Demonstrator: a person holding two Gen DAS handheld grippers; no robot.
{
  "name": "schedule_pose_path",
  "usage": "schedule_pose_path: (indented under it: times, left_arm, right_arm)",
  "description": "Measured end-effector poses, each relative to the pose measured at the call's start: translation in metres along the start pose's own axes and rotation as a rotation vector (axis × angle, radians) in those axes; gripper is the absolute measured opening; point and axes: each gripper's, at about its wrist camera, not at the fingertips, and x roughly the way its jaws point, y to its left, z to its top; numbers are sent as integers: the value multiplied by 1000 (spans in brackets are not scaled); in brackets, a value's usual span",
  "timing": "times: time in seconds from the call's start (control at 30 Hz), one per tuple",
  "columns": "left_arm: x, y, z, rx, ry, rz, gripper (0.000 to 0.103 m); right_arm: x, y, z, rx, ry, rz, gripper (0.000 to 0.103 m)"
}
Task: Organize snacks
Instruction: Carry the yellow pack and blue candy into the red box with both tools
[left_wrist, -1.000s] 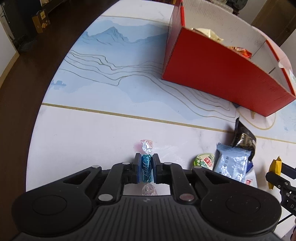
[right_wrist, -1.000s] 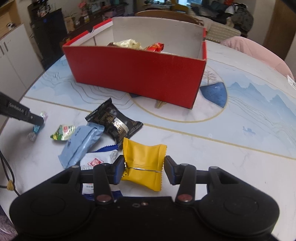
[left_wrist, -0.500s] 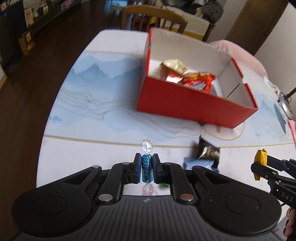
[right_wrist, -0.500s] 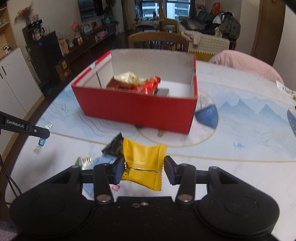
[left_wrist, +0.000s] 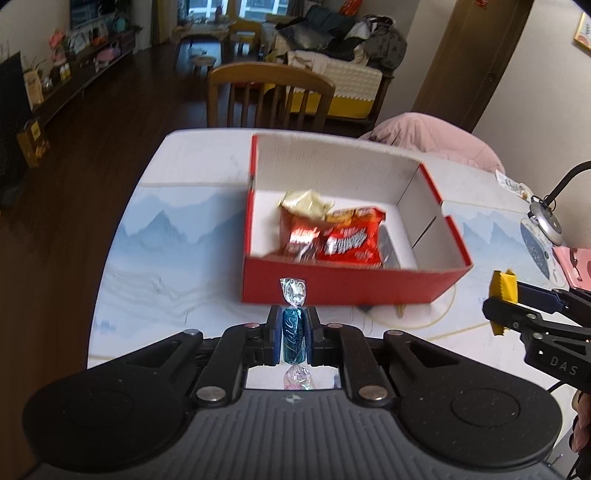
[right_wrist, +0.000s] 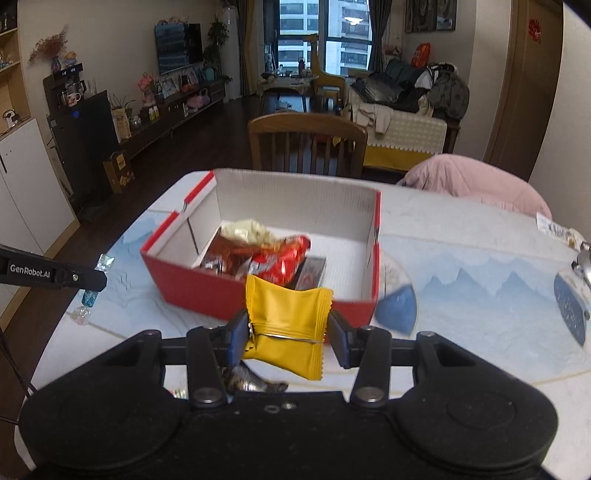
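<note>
A round white table (left_wrist: 155, 229) holds an open red cardboard box (left_wrist: 347, 284), part-filled with snack packets. Both grippers hover before its near wall, mid-carry. The right gripper (right_wrist: 286, 334) clamps a yellow snack packet (right_wrist: 286, 328); the left gripper (left_wrist: 293, 338) pinches a blue wrapped candy (left_wrist: 293, 334). Next, likely: clear the wall, release over the box's bare right side.

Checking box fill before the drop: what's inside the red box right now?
In the red box: a gold wrapper, a brown packet, a red packet and a dark packet beneath it. These overlap, so anything under them is hidden. The right part is bare.
</note>
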Motion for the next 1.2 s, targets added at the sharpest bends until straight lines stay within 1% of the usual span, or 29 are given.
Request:
schedule_pose_path:
  times: [0.3, 0.6, 0.9, 1.2]
  left_arm:
    - [9, -11, 36, 42, -26, 6, 12]
    - [39, -18, 71, 69, -7, 38, 12]
    - [81, -22, 96, 84, 42, 81, 12]
    - [125, -27, 103, 120, 110, 109, 12]
  right_arm:
    - [21, -5, 31, 7, -11, -9, 45]
    - [57, -17, 56, 16, 16, -25, 45]
    - [101, -24, 61, 16, 88, -27, 45]
    - [145, -27, 54, -4, 196, -14, 45]
